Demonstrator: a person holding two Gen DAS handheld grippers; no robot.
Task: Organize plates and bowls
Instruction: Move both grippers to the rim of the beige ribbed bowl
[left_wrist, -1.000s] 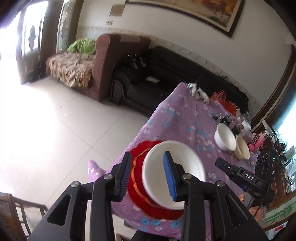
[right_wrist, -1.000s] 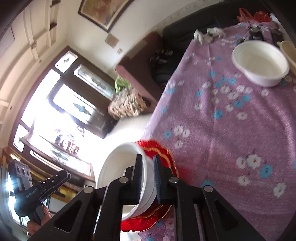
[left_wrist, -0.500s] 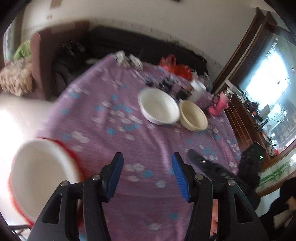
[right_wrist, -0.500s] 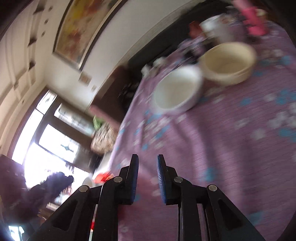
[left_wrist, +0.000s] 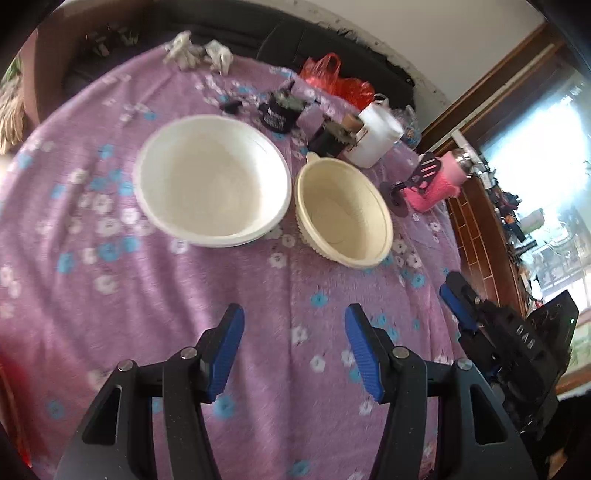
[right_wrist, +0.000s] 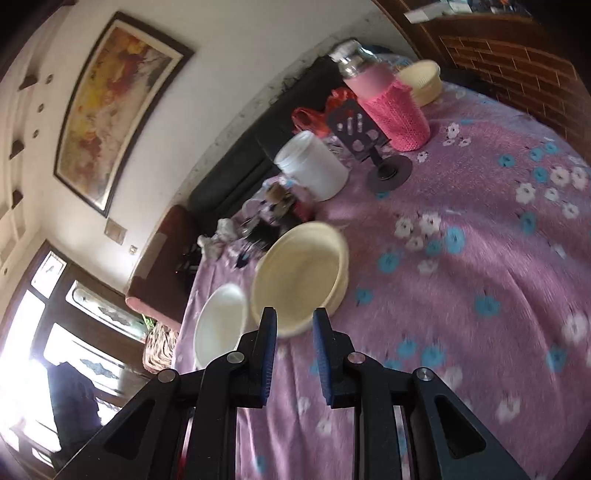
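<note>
A white bowl (left_wrist: 212, 181) and a cream bowl (left_wrist: 343, 210) stand side by side on the purple flowered tablecloth (left_wrist: 147, 295). My left gripper (left_wrist: 293, 347) is open and empty, above the cloth in front of both bowls. My right gripper (right_wrist: 293, 350) is open by a narrow gap and empty, just in front of the cream bowl (right_wrist: 299, 275), with the white bowl (right_wrist: 219, 325) to its left. The right gripper also shows in the left wrist view (left_wrist: 458, 302) at the table's right edge. A sliver of red (left_wrist: 14, 406) shows at the left edge.
Behind the bowls stand a white jar (left_wrist: 378, 134), a pink-sleeved bottle (left_wrist: 439, 181), a black stand (left_wrist: 397, 199), small dark items (left_wrist: 280, 110) and a red bag (left_wrist: 332, 77). Another cream bowl (right_wrist: 421, 81) sits far back. A black sofa (right_wrist: 240, 173) lies beyond the table.
Both grippers swung away from the white bowl on the red plate toward the two bowls farther along the table. The right gripper let go of that bowl and moved close to the cream bowl.
</note>
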